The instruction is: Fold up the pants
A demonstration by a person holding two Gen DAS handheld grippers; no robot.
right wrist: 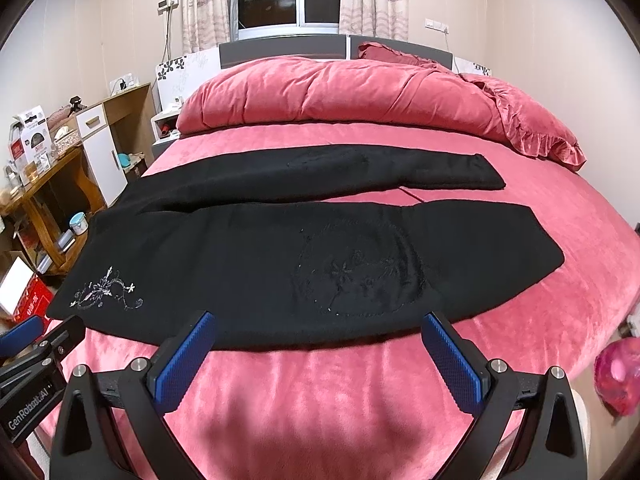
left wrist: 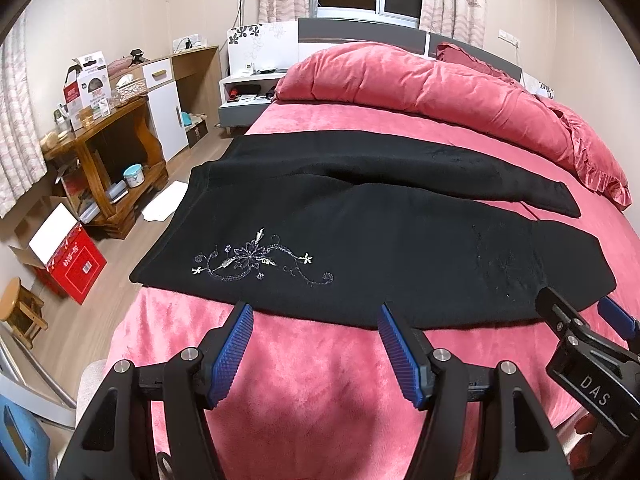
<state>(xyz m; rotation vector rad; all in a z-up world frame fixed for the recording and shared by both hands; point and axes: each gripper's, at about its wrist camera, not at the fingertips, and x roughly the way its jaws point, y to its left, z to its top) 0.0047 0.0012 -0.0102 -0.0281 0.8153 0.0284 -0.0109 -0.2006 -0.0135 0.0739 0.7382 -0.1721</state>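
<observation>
Left gripper (left wrist: 316,316) released, jaws wide apart, hovering just before the near edge of the black pants (left wrist: 360,240), not touching the cloth. Right gripper (right wrist: 320,322) released too, jaws wide, also just short of that same edge. Bare pink bed cover (right wrist: 320,392) under both, free room for moving there.

Pants spread flat across the bed ahead of both grippers, waist to the left, two legs running to the right with a pink gap between them. Silver flower embroidery (left wrist: 260,258) straight ahead of the left gripper, clear in the left view; small and far left in the right view. Dark circular stitching (right wrist: 356,272) ahead of the right gripper, faint in the left view. Beyond the pants, folded red quilt (right wrist: 340,96). Left of the bed, wooden shelf (left wrist: 116,160) and red box (left wrist: 72,268), cut off in the right view. Blurred pink object (right wrist: 618,380) at right, hard to identify.
</observation>
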